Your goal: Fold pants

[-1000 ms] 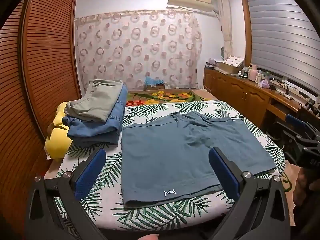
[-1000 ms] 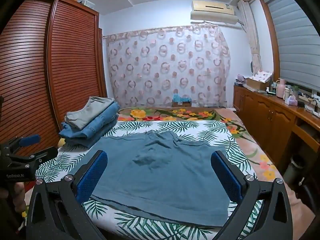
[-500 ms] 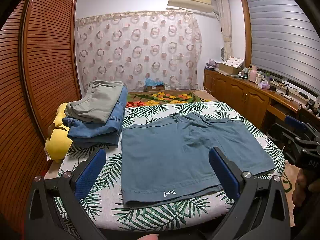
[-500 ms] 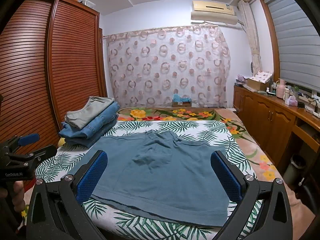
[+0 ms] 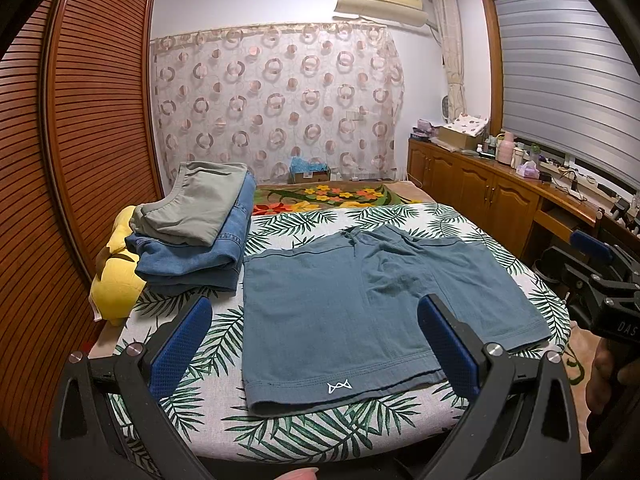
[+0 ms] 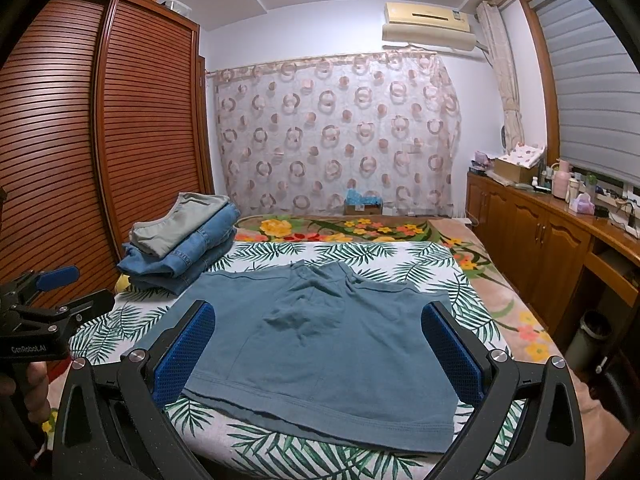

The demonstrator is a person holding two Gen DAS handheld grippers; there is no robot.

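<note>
Blue-grey shorts point(image 5: 360, 304) lie spread flat on the leaf-print bed point(image 5: 280, 224), waistband toward the far side, leg hems toward me. They also show in the right wrist view point(image 6: 328, 344). My left gripper point(image 5: 316, 320) is open and empty, held above the near hem of the left leg. My right gripper point(image 6: 320, 328) is open and empty, held above the right leg's hem. Each gripper shows at the edge of the other's view: the right one point(image 5: 600, 276) and the left one point(image 6: 52, 292).
A stack of folded jeans and grey pants point(image 5: 196, 228) sits at the bed's far left, beside a yellow pillow point(image 5: 116, 280). A slatted wooden wardrobe point(image 5: 80, 140) stands on the left. Wooden cabinets point(image 5: 480, 192) with clutter stand on the right.
Both grippers stay open. The views have barely shifted; the shorts lie unmoved.
</note>
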